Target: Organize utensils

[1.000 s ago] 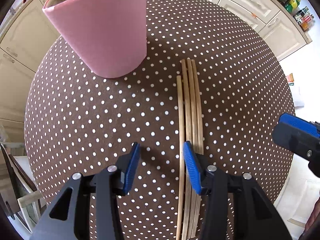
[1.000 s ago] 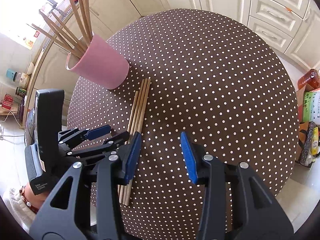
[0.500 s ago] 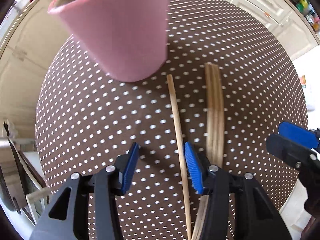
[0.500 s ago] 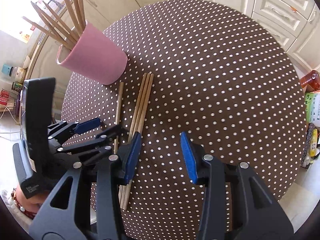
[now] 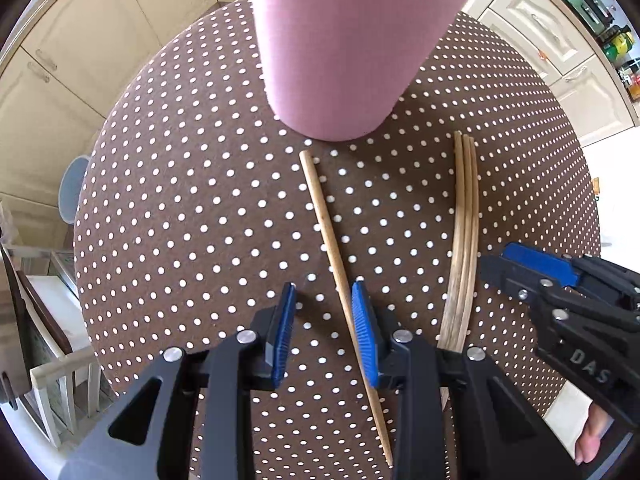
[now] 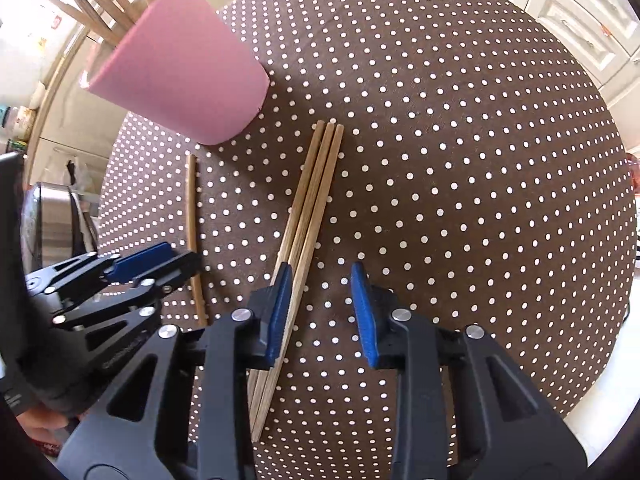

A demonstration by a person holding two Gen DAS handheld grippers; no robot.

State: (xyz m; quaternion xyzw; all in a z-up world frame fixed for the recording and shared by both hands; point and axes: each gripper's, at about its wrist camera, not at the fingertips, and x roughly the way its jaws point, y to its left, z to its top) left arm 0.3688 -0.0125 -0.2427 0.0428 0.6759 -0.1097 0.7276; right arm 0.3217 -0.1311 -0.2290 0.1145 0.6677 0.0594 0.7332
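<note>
1. Left gripper (image 5: 323,328): points straight down at the table, black frame, blue ribbed pads. Jaws part open and closing. The single chopstick (image 5: 334,256) runs between them, close against the right pad; whether it touches I cannot tell. The left pad is clear of it.

2. Right gripper (image 6: 318,312): steeply tilted down, same black and blue build. Jaws part open and closing. The bundle of three chopsticks (image 6: 310,204) passes under the left pad, with only its right edge in the gap. Not gripped.

3. Both chopstick groups lie flat on the table, well apart from each other. Pale wood, slim, tapering toward the near ends. The three lie side by side, touching.

4. Tablecloth (image 5: 192,208): brown fabric, regular white dots, covering a round table.

5. Pink cup (image 5: 340,48): smooth matte wall, tapering to a rounded base, upright just beyond the single chopstick's blunt end. More wooden sticks (image 6: 100,28) stand fanned inside it.

6. Beyond: cream panelled cabinets (image 5: 80,40).
</note>
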